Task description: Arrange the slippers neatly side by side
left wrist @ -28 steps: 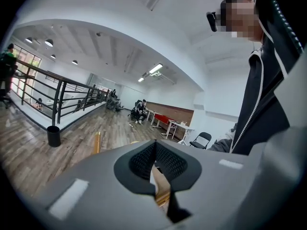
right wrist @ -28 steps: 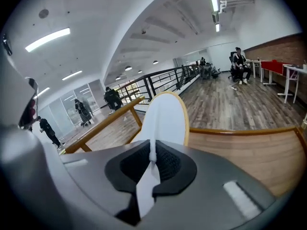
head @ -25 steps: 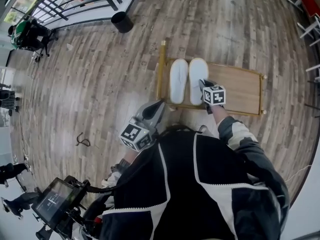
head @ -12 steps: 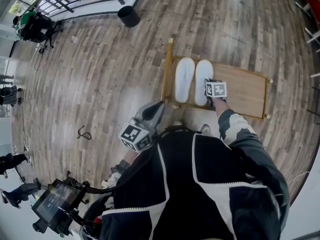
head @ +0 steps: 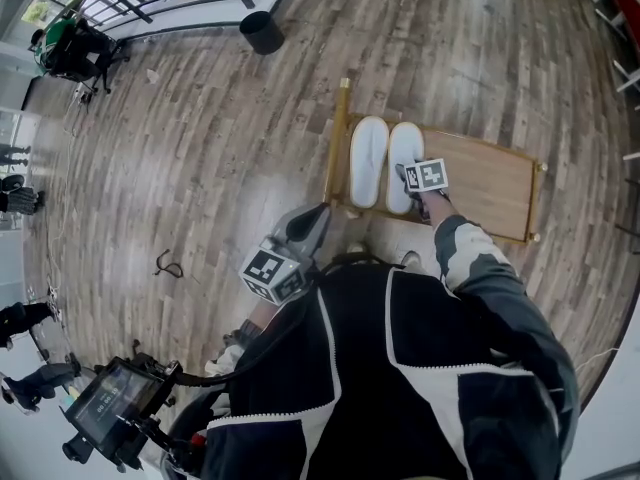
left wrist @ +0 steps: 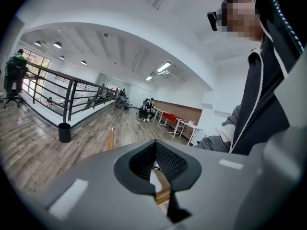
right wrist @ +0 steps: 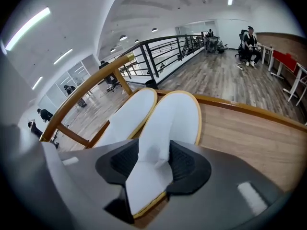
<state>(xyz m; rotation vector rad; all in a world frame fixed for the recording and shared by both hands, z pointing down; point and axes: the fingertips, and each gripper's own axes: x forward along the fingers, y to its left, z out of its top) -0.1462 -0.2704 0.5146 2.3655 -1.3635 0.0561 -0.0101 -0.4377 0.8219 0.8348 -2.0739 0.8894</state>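
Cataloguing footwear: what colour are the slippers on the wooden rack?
The slippers are white with golden-tan edging, clearest in the right gripper view.

No readable text, label, brand or number shows anywhere here

Two white slippers [head: 369,163] side by side on wooden rack [head: 490,183]

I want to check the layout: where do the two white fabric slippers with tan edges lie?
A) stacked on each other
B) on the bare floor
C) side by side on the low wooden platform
C: the left slipper and the right slipper lie together on the wooden platform.
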